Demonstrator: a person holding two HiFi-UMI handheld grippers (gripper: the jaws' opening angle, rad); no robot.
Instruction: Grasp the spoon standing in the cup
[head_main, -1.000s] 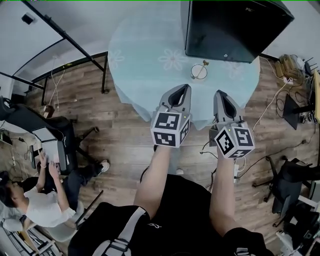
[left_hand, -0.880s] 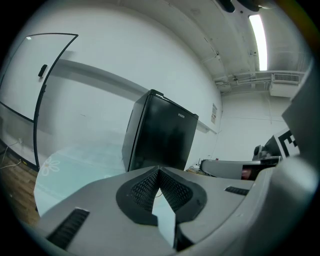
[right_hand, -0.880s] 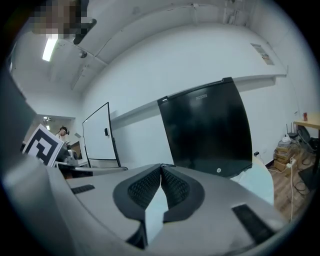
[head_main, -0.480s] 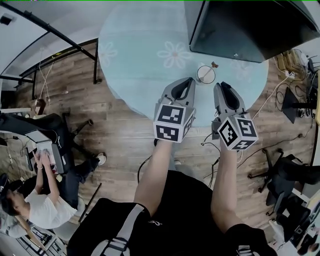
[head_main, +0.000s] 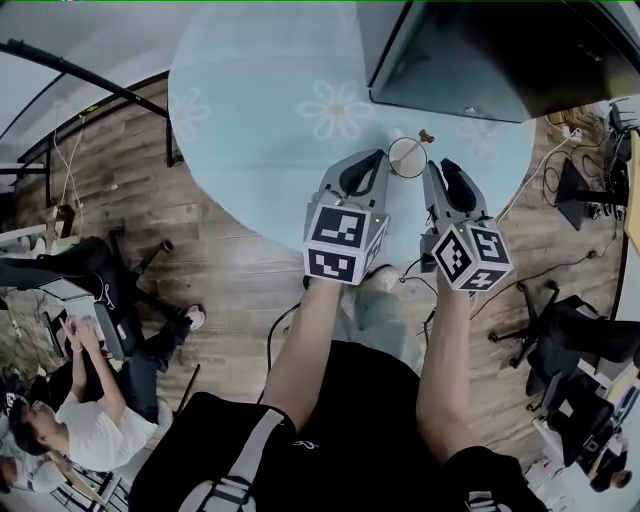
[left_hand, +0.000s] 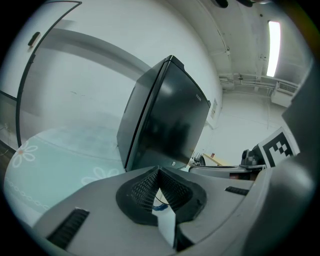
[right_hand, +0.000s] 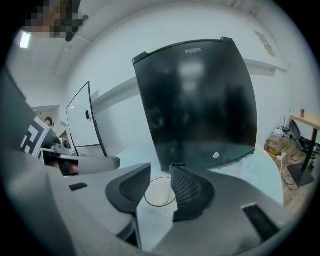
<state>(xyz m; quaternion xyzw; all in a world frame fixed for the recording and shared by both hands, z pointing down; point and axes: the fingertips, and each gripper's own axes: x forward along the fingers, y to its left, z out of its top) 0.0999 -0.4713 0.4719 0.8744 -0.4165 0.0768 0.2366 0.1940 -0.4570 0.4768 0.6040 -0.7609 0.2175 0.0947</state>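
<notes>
A clear cup stands on the round table's pale blue cloth, with a spoon in it whose handle end leans toward the far right. My left gripper is just left of the cup, its jaws shut and empty. On the cup's right, my right gripper has its jaws opening. In the right gripper view the cup's rim shows through the gap of that gripper, a little ahead of the pads and untouched. The spoon is not clear there.
A tall black box stands on the table right behind the cup and fills both gripper views. The table's near edge lies under my grippers. Cables and chairs crowd the floor at right; a person sits at lower left.
Both grippers have moved forward over the table's edge, from well short of the cup to either side of it. The cup and spoon have stayed in place.
</notes>
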